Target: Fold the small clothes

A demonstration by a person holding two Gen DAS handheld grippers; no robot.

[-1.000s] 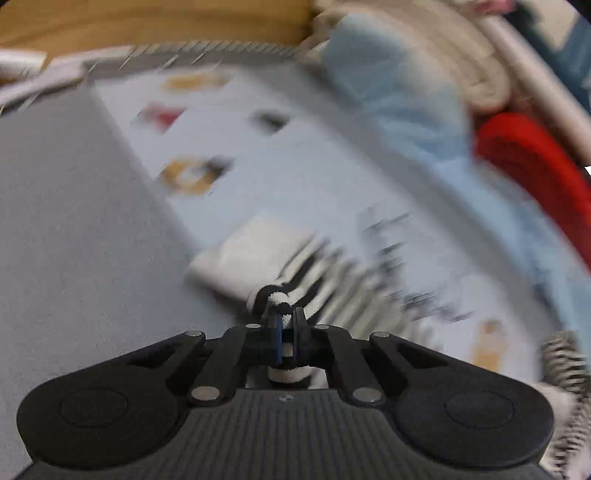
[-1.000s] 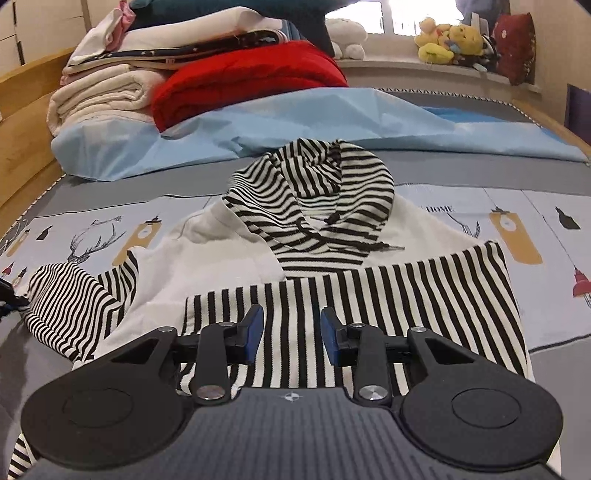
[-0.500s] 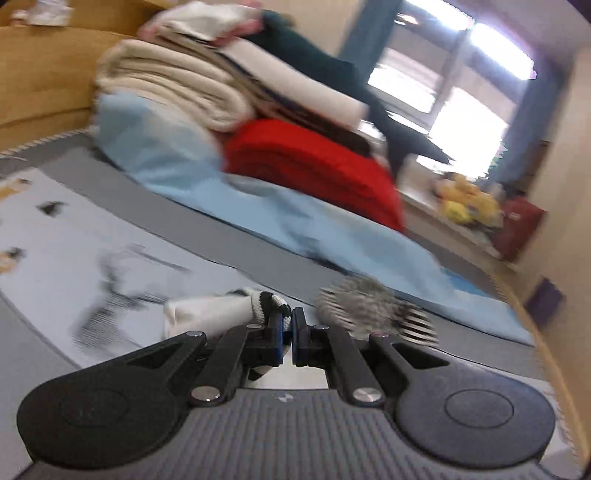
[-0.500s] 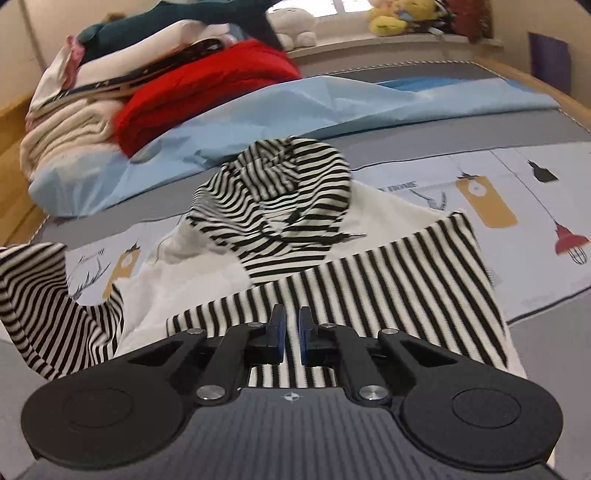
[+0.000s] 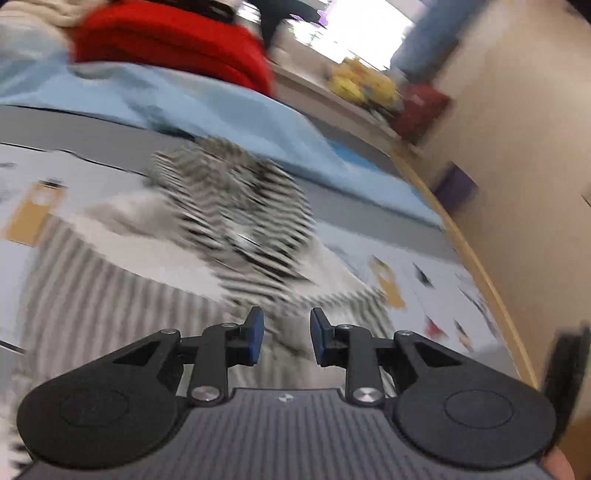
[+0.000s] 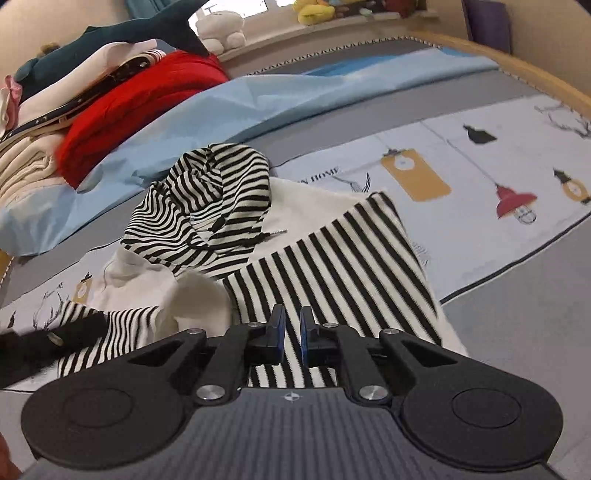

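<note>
A small white hoodie with black stripes (image 6: pixel 332 266) lies flat on the bed, its striped hood (image 6: pixel 207 199) crumpled at the far end. Its striped sleeve (image 6: pixel 122 325) lies folded in over the left side of the body. My right gripper (image 6: pixel 291 332) sits at the near striped hem, its jaws a narrow slit apart and easing open, with cloth between them. In the blurred left wrist view the hoodie (image 5: pixel 236 221) lies ahead. My left gripper (image 5: pixel 284 336) hovers over its body with jaws opening and nothing between the pads. It also shows as a black blur (image 6: pixel 48 339) beside the sleeve.
A light blue sheet (image 6: pixel 258 99) and a pile of folded bedding with a red blanket (image 6: pixel 140 96) lie beyond the hood. Plush toys (image 6: pixel 110 33) sit on top. A printed cover (image 6: pixel 480 158) spreads to the right, up to the wooden bed rail (image 6: pixel 535 74).
My left gripper swung from the left with the striped sleeve cuff, over to the hoodie body, then opened and let it go. My right gripper closed from open down to a narrow slit at the hem.
</note>
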